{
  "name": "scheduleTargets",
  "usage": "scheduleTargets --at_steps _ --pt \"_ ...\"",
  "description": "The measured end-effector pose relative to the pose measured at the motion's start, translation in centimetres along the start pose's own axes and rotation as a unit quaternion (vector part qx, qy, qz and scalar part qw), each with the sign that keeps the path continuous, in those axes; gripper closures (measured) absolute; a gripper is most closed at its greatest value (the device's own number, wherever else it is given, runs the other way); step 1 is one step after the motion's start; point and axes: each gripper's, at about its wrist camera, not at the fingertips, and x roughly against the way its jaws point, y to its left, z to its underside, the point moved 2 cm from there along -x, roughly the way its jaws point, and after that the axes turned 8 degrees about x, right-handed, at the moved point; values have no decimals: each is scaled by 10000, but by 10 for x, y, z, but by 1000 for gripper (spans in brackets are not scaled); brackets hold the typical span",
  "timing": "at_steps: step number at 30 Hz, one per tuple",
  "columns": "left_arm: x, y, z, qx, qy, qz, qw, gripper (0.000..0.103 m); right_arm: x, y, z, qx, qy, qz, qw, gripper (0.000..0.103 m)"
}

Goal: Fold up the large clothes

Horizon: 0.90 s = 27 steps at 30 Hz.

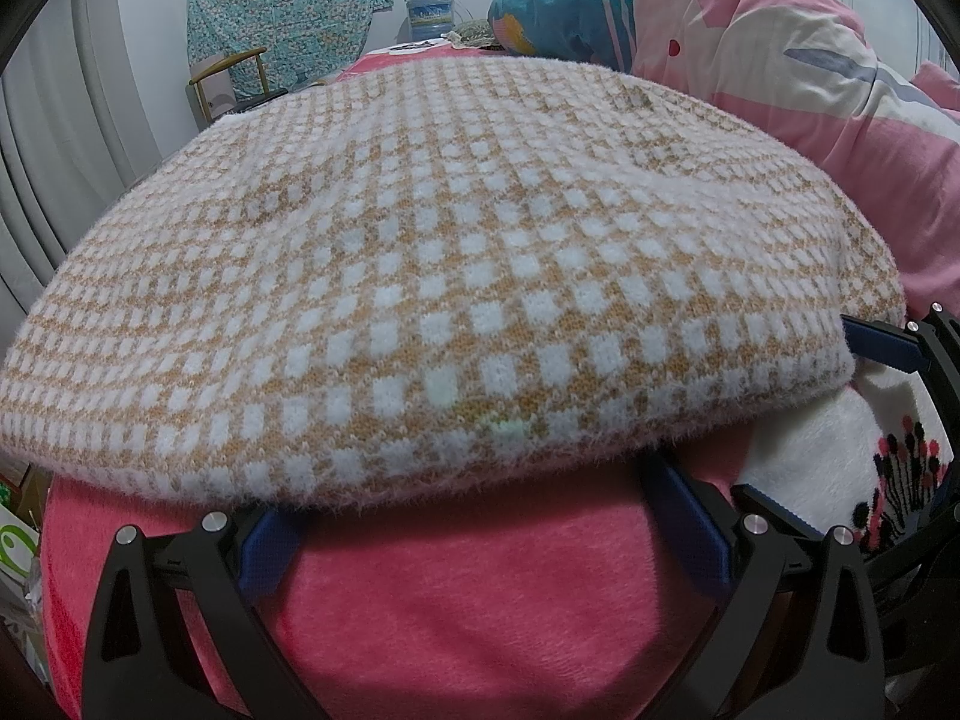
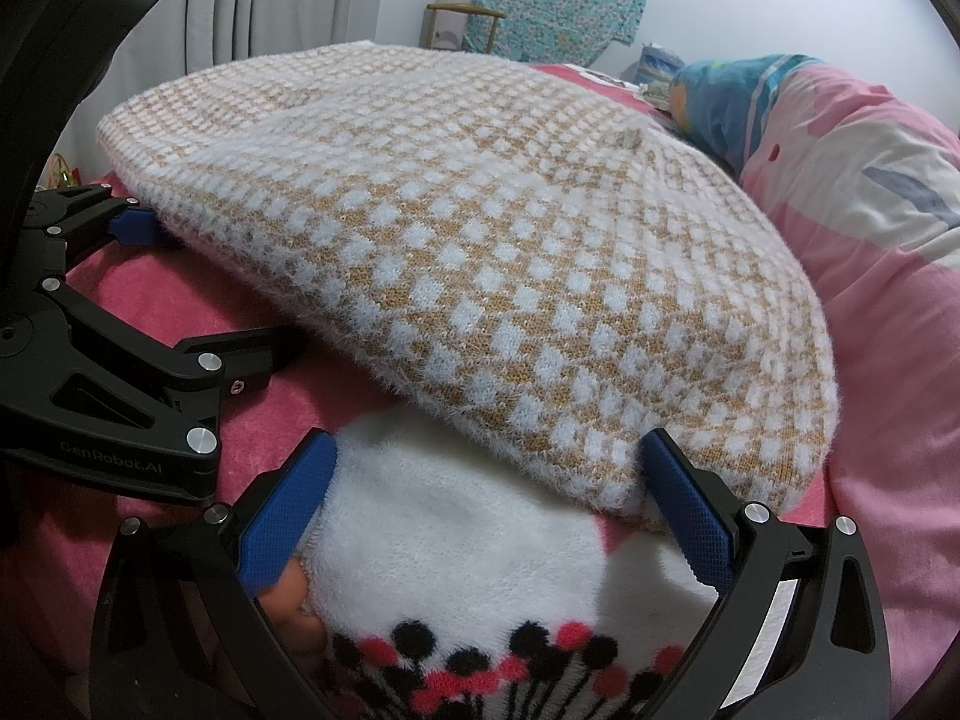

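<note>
Both pairs of blue-padded fingers stand apart at the near edge of the checked sweater (image 1: pixel 420 276), clamped on nothing. The left gripper (image 1: pixel 474 516) has its tips just under the fuzzy hem, over the pink blanket (image 1: pixel 468 612) on the bed. The right gripper (image 2: pixel 486 504) straddles a white fleece cloth (image 2: pixel 456 546) printed with black and red dots, its right finger touching the sweater's near corner.

The sweater lies folded, a thick pad across the middle of the bed, the quilt (image 1: pixel 780 60) heaped at far right. Risks, as I judge them: closing now could pinch blanket or fleece with the hem, dragging them along; a shallow bite on the thick knit could slip and let the layers slide apart.
</note>
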Motion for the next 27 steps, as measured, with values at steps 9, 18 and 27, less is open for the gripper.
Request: scheduleTargets --at_steps 9,18,27 --pt "0 0 0 -1 0 -2 10000 3 0 0 0 0 -2 1 10000 6" --pt "-1 0 0 -3 1 -5 10000 3 0 0 0 2 -1 0 10000 6" --pt "0 0 0 -2 1 -5 10000 3 0 0 0 2 0 1 10000 6"
